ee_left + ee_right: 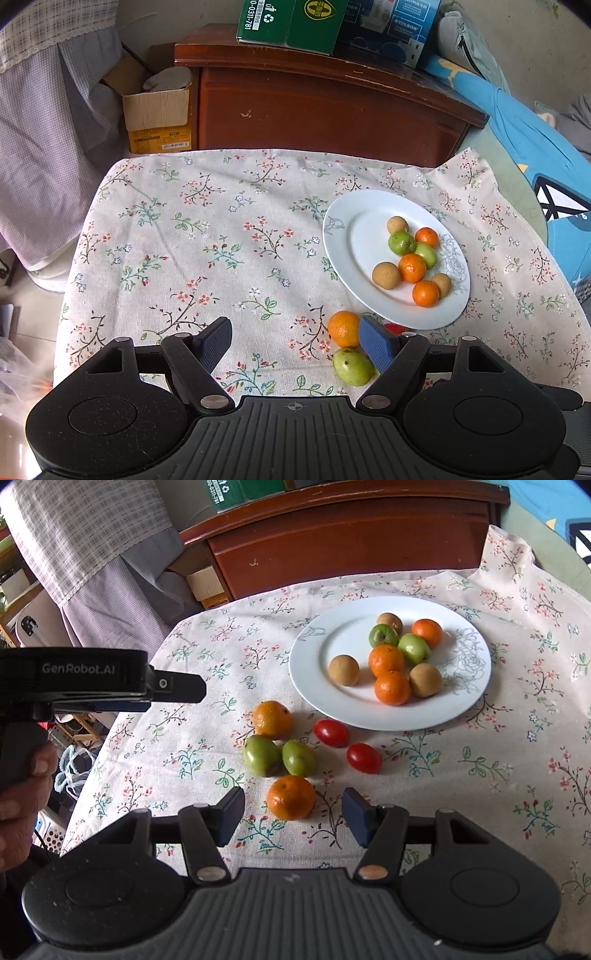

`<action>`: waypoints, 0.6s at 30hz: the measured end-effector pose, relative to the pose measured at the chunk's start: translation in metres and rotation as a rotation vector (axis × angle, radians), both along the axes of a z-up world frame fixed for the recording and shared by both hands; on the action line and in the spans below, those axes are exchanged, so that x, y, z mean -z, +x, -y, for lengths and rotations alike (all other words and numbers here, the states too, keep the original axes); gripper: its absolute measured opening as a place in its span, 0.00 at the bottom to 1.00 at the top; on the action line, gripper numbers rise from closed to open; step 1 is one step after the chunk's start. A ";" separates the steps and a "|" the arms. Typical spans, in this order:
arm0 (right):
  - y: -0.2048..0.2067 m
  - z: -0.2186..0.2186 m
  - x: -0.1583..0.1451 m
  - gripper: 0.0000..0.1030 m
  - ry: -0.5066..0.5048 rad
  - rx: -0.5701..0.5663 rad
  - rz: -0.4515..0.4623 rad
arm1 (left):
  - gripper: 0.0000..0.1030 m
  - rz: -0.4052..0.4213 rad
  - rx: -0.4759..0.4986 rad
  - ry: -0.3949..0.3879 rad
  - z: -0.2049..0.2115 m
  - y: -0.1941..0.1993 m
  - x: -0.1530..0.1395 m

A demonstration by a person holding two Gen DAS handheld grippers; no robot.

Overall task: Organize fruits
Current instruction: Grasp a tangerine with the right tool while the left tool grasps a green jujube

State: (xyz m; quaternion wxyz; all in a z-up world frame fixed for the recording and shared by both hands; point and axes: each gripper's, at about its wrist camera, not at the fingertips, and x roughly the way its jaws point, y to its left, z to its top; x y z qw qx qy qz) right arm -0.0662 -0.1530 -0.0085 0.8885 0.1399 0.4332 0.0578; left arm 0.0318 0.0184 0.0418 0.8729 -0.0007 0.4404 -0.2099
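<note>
My right gripper [291, 818] has its fingers spread, lined up on the nearest small orange mandarin [291, 797] near the table's front edge, because the white round plate [332, 709] collects fruit; my left gripper [297, 345] idles, fingers spread.

Orange, green, tan and red fruit on a white plate and floral cloth

The plate [317, 672] is white with a faint grey line-drawn rose; on it lie orange mandarins [386, 660], green fruits [414, 648] and tan-brown round fruits [343, 670]. The cloth [461, 775] over the surface is beige, printed with dark twigs, pink blossoms and green leaves. Two glossy red tomatoes [331, 732] lie on it. The cabinet [314, 107] is reddish-brown wood; the fingers [375, 343] carry blue pads.
</note>
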 end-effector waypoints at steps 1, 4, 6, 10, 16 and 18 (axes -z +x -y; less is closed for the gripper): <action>0.001 -0.001 0.002 0.57 -0.005 -0.002 -0.004 | 0.75 -0.002 0.002 0.004 0.000 0.000 0.000; 0.004 -0.005 0.007 0.51 -0.028 -0.011 -0.006 | 0.75 -0.017 0.007 0.006 0.001 0.001 0.003; 0.006 -0.008 0.010 0.46 -0.045 -0.018 -0.003 | 0.75 -0.023 0.014 0.011 0.003 0.001 0.005; 0.007 -0.011 0.011 0.31 -0.062 -0.028 0.006 | 0.74 -0.022 0.032 0.019 0.007 -0.002 0.008; 0.001 0.010 -0.003 0.31 -0.003 0.049 -0.029 | 0.71 -0.023 0.100 0.034 0.016 -0.008 0.016; -0.001 0.019 -0.011 0.31 0.007 0.084 -0.018 | 0.71 -0.022 0.139 0.045 0.022 -0.012 0.020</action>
